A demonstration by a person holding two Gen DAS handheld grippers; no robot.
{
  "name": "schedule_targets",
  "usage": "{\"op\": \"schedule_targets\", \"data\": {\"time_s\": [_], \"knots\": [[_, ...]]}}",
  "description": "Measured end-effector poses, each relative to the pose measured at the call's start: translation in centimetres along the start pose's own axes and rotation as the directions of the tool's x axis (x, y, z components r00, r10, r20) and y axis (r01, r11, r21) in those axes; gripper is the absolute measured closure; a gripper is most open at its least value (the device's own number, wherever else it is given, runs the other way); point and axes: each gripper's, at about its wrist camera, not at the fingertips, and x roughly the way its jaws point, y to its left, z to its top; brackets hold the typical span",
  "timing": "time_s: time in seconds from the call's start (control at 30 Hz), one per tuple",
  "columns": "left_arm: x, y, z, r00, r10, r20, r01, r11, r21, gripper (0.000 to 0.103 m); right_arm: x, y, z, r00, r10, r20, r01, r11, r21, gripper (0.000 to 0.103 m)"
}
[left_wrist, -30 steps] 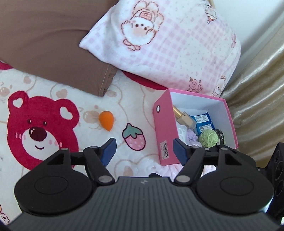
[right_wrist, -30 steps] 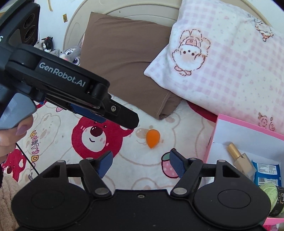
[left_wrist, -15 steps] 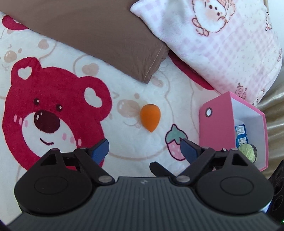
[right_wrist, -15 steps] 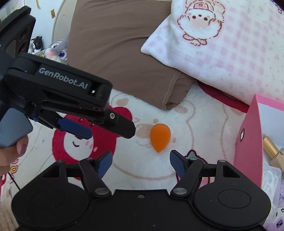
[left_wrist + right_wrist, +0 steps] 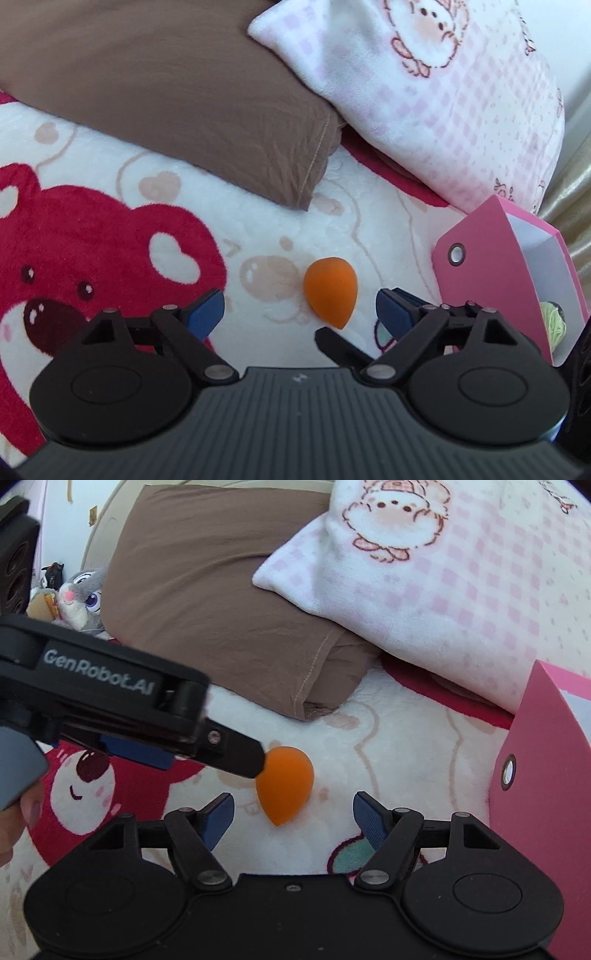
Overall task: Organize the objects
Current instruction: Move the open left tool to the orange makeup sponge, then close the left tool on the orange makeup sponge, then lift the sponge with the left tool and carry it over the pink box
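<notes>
Plush toys: a grey rabbit toy sits at the far left edge of the right wrist view, beyond the brown pillow.
Blanket: a white fleece blanket printed with a red bear covers the bed.
Brown pillow: the brown pillow lies on the blanket at the back, its corner pointing toward the sponge.
Left gripper: the left gripper stands released, its jaws having just been opening; the blue pads are wide apart and hold nothing. In the right wrist view its black finger tip sits at the left side of the sponge; whether it touches cannot be told.
Orange sponge: the teardrop-shaped orange sponge lies on the blanket with its point toward the cameras, just ahead of the gap between the left gripper's pads and near the pink box's left side.
Right gripper: the right gripper is released and empty, pads apart, with the sponge just ahead of them.
Checked pillow: a pink-and-white checked pillow overlaps the brown pillow on the right.
Pink box: the open pink box stands on the blanket at the right; a green yarn ball shows inside.
</notes>
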Motion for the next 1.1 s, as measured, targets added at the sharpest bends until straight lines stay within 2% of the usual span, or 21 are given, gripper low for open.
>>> {"op": "schedule_targets", "data": {"time_s": [0.1,0.17,0.2,0.23,0.27,0.3,0.33,0.4,0.5,0.7,0.73,0.8,0.87,1.0,1.1], "knots": [[0.3,-0.4,0.1,0.999,-0.034,0.019,0.034,0.999,-0.003,0.016,0.6,0.5,0.0,1.000,-0.006,0.006,0.007,1.000,-0.025,0.028],[0.9,-0.5,0.0,0.999,-0.034,0.023,0.034,0.999,0.002,0.021,1.4,0.4,0.1,1.000,0.013,-0.021,-0.014,1.000,-0.018,0.033],[1.2,-0.4,0.0,0.999,-0.041,0.018,0.041,0.999,0.001,0.033,1.7,0.3,0.1,0.999,0.020,-0.030,-0.021,1.000,-0.014,0.040],[1.7,-0.3,-0.1,0.998,-0.058,0.009,0.058,0.998,-0.001,0.051,2.1,0.1,0.0,0.999,0.025,-0.041,-0.025,1.000,-0.011,0.052],[2.1,-0.2,-0.3,0.997,-0.078,0.000,0.078,0.997,-0.002,0.057,2.5,0.0,0.0,0.998,0.023,-0.059,-0.024,1.000,-0.010,0.059],[2.3,0.0,-0.5,0.996,-0.091,-0.003,0.091,0.996,-0.006,0.062,2.7,-0.2,0.0,0.998,0.022,-0.065,-0.023,1.000,-0.013,0.072],[2.6,0.1,-0.9,0.993,-0.115,-0.003,0.115,0.993,-0.015,0.071,2.7,-0.3,0.0,0.998,0.030,-0.059,-0.031,0.999,-0.013,0.073],[2.7,0.2,-1.2,0.992,-0.126,-0.001,0.126,0.992,-0.014,0.074,2.3,-0.5,0.0,0.998,0.044,-0.049,-0.045,0.999,-0.022,0.075],[2.5,0.2,-1.1,0.989,-0.147,-0.006,0.147,0.989,-0.029,0.075,1.8,-0.5,0.0,0.998,0.044,-0.046,-0.045,0.999,-0.029,0.076],[1.3,-0.3,-0.8,0.984,-0.176,-0.030,0.175,0.983,-0.049,0.074,0.3,-0.7,0.3,0.997,0.060,-0.037,-0.059,0.998,0.029,0.076],[1.1,-0.2,-0.9,0.979,-0.201,-0.029,0.200,0.979,-0.050,0.067,0.1,-0.6,0.3,0.998,0.058,-0.035,-0.057,0.998,0.032,0.075],[0.9,0.0,-1.2,0.970,-0.239,-0.031,0.237,0.969,-0.068,0.059,-0.5,-0.6,0.1,0.997,0.063,-0.033,-0.062,0.997,0.040,0.075],[0.8,0.1,-1.4,0.971,-0.237,-0.044,0.233,0.969,-0.079,0.059,-1.0,-0.7,-0.3,0.997,0.073,-0.032,-0.071,0.996,0.051,0.075],[0.5,0.0,-1.6,0.980,-0.195,-0.047,0.192,0.979,-0.071,0.051,-1.9,-0.4,-1.0,0.996,0.083,-0.032,-0.081,0.995,0.058,0.075],[0.7,0.3,-1.8,0.977,-0.203,-0.058,0.196,0.975,-0.103,0.051,-2.6,0.0,-1.3,0.995,0.097,-0.029,-0.096,0.994,0.051,0.075]]}}
